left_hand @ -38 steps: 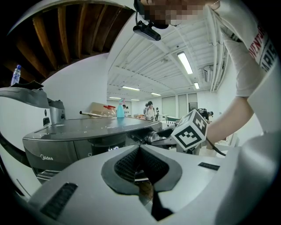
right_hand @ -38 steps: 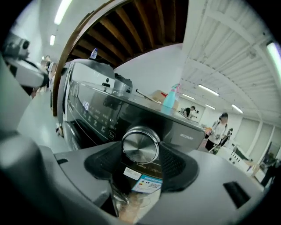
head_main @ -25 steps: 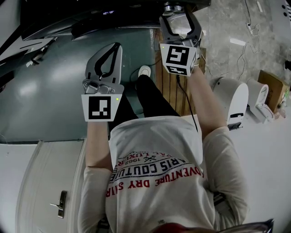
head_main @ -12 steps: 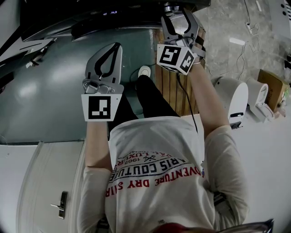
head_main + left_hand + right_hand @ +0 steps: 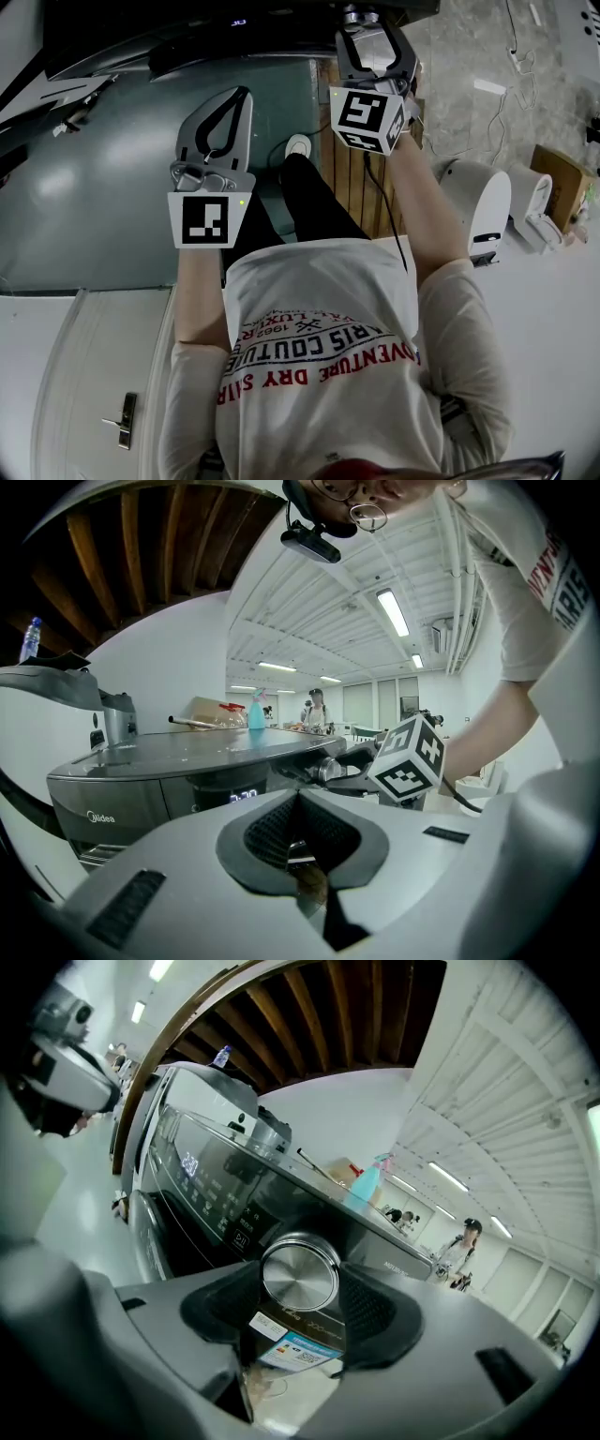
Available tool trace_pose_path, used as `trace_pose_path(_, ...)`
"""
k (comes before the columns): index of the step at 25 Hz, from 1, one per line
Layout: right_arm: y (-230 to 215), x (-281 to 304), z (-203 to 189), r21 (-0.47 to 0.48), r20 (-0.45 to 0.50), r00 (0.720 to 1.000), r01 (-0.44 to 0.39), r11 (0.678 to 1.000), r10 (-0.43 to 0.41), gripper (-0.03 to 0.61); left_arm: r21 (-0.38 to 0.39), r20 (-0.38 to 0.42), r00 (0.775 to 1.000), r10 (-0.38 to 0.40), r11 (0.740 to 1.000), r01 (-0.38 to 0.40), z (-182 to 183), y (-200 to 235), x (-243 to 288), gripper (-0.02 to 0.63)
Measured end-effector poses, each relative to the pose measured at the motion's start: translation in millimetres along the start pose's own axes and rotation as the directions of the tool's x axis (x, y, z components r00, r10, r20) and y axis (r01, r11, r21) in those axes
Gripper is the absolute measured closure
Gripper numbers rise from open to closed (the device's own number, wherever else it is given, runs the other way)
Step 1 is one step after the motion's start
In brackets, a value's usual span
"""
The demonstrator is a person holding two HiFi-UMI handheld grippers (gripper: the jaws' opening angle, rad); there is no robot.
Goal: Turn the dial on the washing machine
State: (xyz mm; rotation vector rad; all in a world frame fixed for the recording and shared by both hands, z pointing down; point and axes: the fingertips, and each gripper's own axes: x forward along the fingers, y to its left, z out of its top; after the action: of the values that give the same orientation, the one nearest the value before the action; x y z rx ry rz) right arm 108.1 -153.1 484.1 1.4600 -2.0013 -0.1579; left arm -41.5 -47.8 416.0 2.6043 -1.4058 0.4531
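Dial [image 5: 300, 1274], at frame centre on the front of the washing machine [image 5: 187, 1194], sits pinched by the right tongs [image 5: 300, 1281], whose jaws have just been closing on its rim to turn it; the left tongs [image 5: 298, 792] rest pressed together, idle.

Head view looks steeply down the person's front to the washing machine [image 5: 187, 42] at the far edge. Left gripper view faces it from farther back. Right gripper view sits close on its dial [image 5: 300, 1274]. All three share the lit display [image 5: 243, 797].

Brushed-metal dial [image 5: 300, 1275] on glossy dark washing machine [image 5: 208, 1177] panel
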Motion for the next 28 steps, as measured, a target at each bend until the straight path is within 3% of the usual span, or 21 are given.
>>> trace_pose_path(7, -6.0, -3.1, 1.4, 0.264, 0.006, 1.000, -0.028, 0.964, 0.028, 0.302, 0.009, -0.002, 1.000, 0.003, 1.000, -0.003, -0.8, 0.1, -3.0, 0.597)
trace_pose_path(12, -4.8, -3.0, 2.5, 0.263, 0.016, 0.999, -0.040, 0.964, 0.037, 0.301, -0.014, -0.008, 1.000, 0.014, 1.000, -0.014, -3.0, 3.0, -4.2, 0.597)
trace_pose_path(17, -9.4, -16.2, 20.4, 0.177, 0.082, 0.996, 0.016, 0.984, -0.031, 0.301, 0.014, 0.003, 1.000, 0.005, 1.000, -0.005, 2.6, 0.0, -3.9, 0.597)
trace_pose_path(21, -7.1, -36.2, 40.7, 0.227, 0.147, 0.989, -0.048, 0.973, 0.014, 0.304, 0.012, 0.022, 1.000, 0.023, 1.000, -0.023, 19.8, 6.0, -8.8, 0.597)
trace_pose_path(22, -8.4, -41.8, 44.5, 0.256, 0.156, 0.987, -0.067, 0.964, 0.027, 0.322, 0.016, 0.028, 0.999, 0.024, 1.000, -0.025, 25.5, 7.8, -10.3, 0.597)
trace_pose_path(24, -15.5, -54.1, 49.3, 0.302, 0.164, 0.986, -0.077, 0.950, 0.028, 0.423, 0.031, 0.036, 0.999, 0.022, 0.999, -0.023, 36.6, 10.2, -13.8, 0.597)
trace_pose_path(28, -33.3, -81.1, 64.0, 0.335, 0.184, 0.983, -0.067, 0.940, 0.004, 0.509, 0.074, 0.053, 0.999, 0.000, 0.997, -0.004, 57.1, 10.8, -22.1, 0.597)
